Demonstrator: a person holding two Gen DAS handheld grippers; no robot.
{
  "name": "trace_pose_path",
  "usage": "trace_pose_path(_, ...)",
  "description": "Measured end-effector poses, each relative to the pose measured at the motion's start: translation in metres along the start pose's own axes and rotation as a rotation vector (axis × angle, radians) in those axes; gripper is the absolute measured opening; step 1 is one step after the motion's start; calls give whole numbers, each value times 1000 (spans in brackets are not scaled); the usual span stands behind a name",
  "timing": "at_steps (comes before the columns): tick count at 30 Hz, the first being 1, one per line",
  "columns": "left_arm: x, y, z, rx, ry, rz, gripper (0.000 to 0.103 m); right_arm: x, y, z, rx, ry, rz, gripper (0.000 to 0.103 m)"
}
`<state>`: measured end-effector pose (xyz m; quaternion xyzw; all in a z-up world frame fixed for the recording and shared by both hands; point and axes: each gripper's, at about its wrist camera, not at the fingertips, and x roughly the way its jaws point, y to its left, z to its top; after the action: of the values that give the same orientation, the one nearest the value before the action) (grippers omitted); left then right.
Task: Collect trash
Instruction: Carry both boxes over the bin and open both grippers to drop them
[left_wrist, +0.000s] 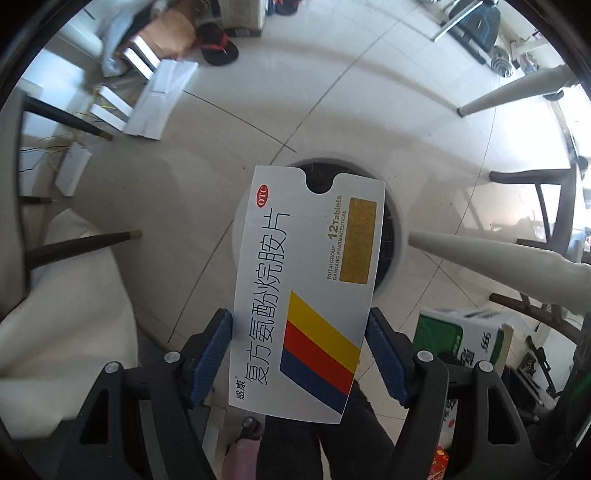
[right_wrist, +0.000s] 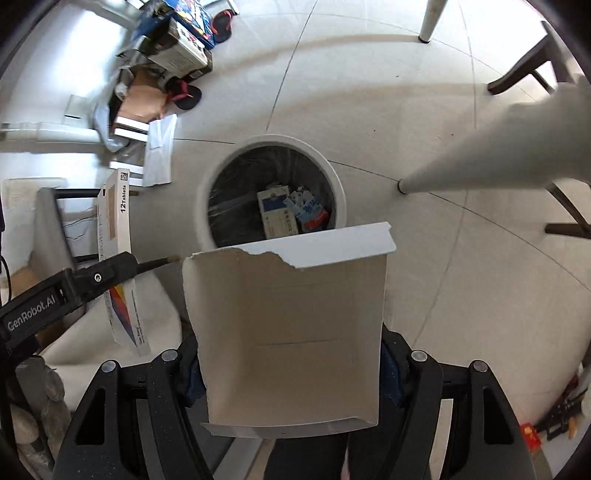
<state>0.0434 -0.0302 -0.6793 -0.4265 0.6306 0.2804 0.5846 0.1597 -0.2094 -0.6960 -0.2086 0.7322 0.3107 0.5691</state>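
The left gripper (left_wrist: 299, 354) holds a white tablet box (left_wrist: 303, 295) by its two long edges, blue pads (left_wrist: 212, 354) pressed to each side; the box's near end runs down between the fingers, and its long axis points away from the camera toward the white bin (left_wrist: 397, 221), covering most of the opening. The right gripper (right_wrist: 291, 365) clamps a torn cardboard box (right_wrist: 288, 332), open side facing the camera; its pads are almost wholly hidden behind the walls, and the ragged far flap points at the bin (right_wrist: 334, 173). Above that flap the bin shows its dark liner and a few discarded packets (right_wrist: 284, 214), their print too small to read. The bin stands on a pale tiled floor (right_wrist: 369, 92).
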Motion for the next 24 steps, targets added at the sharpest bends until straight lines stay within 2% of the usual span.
trace_pose_path(6, 34, 5, 11, -15, 28, -39, 71, 60, -9, 35, -1, 21, 0, 74)
trace_pose_path(11, 41, 1, 17, -15, 43, -98, 72, 81, -10, 52, -15, 30, 25, 76)
trace_pose_path(15, 40, 2, 18, -19, 48, -117, 73, 90, -6, 61, -32, 38, 40, 78)
trace_pose_path(16, 39, 4, 19, -21, 41, -116, 78, 93, -5, 62, -34, 43, 47, 78)
trace_pose_path(17, 38, 4, 19, -26, 34, -114, 91, 94, -5, 63, -35, 44, 53, 79)
trace_pose_path(19, 35, 9, 19, -37, 25, -108, 101, 97, -1, 65, -47, 49, 64, 80)
trace_pose_path(22, 32, 16, 17, -54, 14, -80, 101, 99, 3, 65, -54, 60, 61, 90)
trace_pose_path(24, 27, 20, 14, -55, -13, -29, 101, 100, 5, 64, -59, 64, 46, 101)
